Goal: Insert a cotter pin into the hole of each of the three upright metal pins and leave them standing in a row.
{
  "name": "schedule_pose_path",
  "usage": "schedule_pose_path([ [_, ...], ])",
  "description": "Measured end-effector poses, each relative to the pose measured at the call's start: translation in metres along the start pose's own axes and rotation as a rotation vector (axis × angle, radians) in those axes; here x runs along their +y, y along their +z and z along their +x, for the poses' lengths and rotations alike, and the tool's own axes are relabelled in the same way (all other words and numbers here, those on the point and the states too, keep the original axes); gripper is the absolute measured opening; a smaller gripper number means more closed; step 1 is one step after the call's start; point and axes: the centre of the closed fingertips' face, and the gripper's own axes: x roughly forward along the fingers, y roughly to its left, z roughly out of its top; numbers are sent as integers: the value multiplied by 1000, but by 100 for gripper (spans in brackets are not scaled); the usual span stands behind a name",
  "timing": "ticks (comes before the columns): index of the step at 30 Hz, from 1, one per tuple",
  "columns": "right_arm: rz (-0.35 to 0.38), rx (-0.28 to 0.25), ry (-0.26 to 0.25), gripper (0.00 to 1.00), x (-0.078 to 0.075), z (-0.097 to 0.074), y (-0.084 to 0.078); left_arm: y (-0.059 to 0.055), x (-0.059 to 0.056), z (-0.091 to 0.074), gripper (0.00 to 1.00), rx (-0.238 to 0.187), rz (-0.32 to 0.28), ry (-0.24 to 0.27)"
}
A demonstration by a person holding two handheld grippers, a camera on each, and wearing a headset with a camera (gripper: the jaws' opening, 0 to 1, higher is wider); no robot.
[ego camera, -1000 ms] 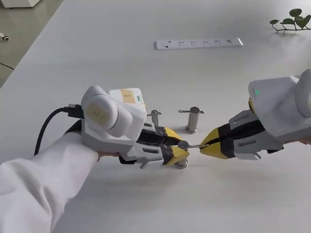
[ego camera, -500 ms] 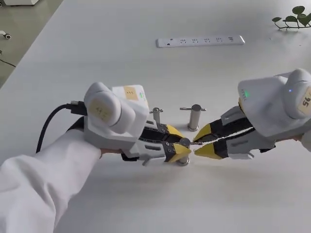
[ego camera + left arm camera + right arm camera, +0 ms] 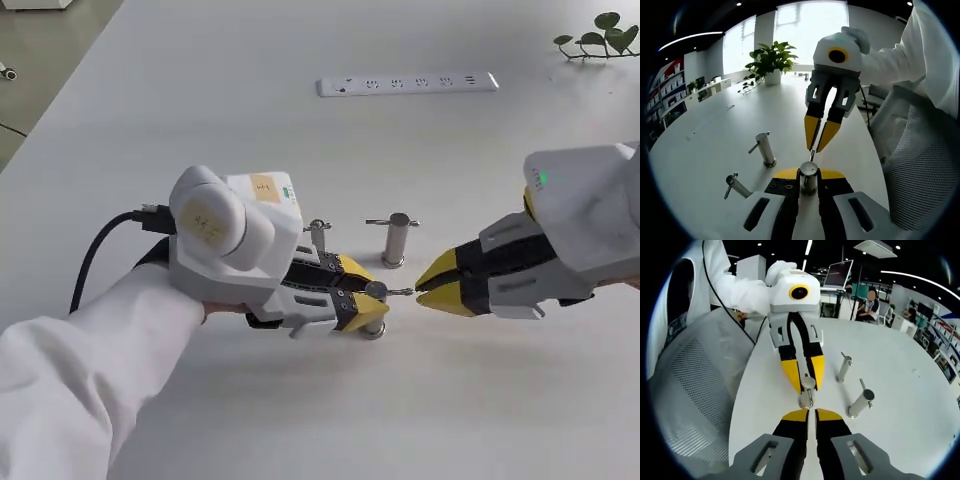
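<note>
Three metal pins, upright, on a white workbench [image 3: 250, 130].

Item 1: near metal pin [image 3: 375, 296]. It was clamped at mid-height between the yellow-tipped jaws of the left gripper [image 3: 362, 293], and its base rested on the bench. In the left gripper view the same pin [image 3: 808, 176] stood between that gripper's own closed jaws.

Item 2: cotter pin [image 3: 401, 292]. It lay level, pinched at its outer end in the tips of the right gripper [image 3: 422, 291], whose jaws were drawn together on it. Its free end met the head of the near metal pin. Whether it had entered the hole could not be told. In the left gripper view the right gripper [image 3: 816, 148] came in from above, with the cotter pin [image 3: 811, 155] pointing down at the pin's head.

Item 3: second metal pin [image 3: 395, 243]. It stood free just beyond the gripper tips and carried a thin cross-piece through its head.

Item 4: third metal pin [image 3: 318, 236]. It stood to the left of the second, partly behind the left gripper, and was likewise fitted with a cross-piece.

Sundries: power strip [image 3: 408, 86] at the far side of the bench, leafy sprig [image 3: 600, 38] at the far right corner, black cable [image 3: 100, 255] running from the left gripper's body, and white sleeve [image 3: 90, 380] behind it.
</note>
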Motion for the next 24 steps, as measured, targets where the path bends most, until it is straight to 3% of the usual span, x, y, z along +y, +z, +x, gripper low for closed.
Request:
schedule_pose_path([
  [17,4,-28,21,0,3,9,17,1,-2,0,11,3,-1,0],
  [24,-5,-19,25,0,4,9,15,0,-2,1,12,2,-13,-1],
])
